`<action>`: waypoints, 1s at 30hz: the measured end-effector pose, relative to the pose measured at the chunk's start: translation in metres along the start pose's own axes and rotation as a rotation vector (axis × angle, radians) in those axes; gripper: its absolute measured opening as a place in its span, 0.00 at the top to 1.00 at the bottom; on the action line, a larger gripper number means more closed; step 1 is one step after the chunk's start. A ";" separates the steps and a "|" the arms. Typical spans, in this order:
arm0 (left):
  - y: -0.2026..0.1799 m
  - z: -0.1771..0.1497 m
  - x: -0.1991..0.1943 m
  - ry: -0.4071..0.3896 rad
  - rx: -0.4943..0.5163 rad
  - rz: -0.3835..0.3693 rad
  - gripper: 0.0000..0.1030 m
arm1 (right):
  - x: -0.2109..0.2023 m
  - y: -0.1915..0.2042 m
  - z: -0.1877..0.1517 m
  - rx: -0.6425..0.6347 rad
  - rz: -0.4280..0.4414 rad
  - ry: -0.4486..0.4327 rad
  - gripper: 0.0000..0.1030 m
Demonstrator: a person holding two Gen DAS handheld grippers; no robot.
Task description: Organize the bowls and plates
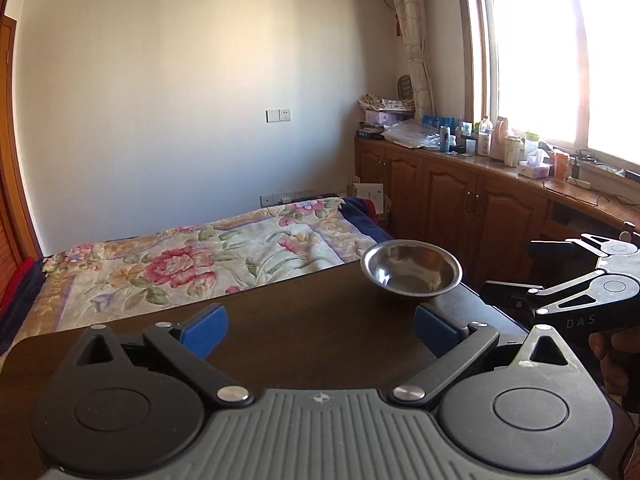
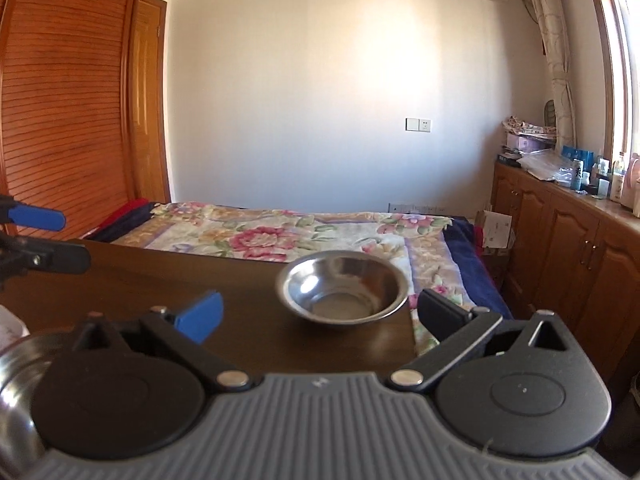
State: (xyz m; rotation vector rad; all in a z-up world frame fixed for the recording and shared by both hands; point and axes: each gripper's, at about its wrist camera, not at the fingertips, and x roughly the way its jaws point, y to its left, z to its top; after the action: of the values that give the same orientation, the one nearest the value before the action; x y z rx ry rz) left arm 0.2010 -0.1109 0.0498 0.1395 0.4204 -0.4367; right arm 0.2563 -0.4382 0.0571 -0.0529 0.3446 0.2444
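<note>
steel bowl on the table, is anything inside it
No, the steel bowl sits upright near the edge of the table with only its bare shiny bottom showing.

We see the room lit by strong daylight from the window point(image 1: 560, 60) on the right, which is blown out to pure white in the left wrist view and bleeds glare over its frame. A soft warm patch falls across the white wall point(image 2: 360, 80), fading toward the corners. The dark table point(image 1: 300, 320) stays deep in tone, with a faint sheen. The steel bowl point(image 2: 344, 292) catches bright highlights on its inner wall. Fisheye distortion bends the wardrobe point(image 2: 68, 100) and the cabinets point(image 1: 460, 200), and the corners vignette to black. The near bowl edge point(image 2: 16, 380) at lower left is blurred.
</note>
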 end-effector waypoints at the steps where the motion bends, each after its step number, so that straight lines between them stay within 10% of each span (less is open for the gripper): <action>1: 0.000 0.003 0.005 0.004 0.004 -0.004 0.01 | 0.003 -0.005 0.001 0.008 -0.004 0.001 0.00; 30: -0.033 0.046 0.172 0.240 0.135 -0.124 0.32 | 0.080 -0.070 -0.005 0.173 0.094 0.127 0.40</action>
State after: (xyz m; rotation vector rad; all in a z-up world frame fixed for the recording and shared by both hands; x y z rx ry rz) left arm 0.3449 -0.2165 0.0168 0.2996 0.6382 -0.5730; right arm 0.3449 -0.4887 0.0263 0.1193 0.4946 0.3044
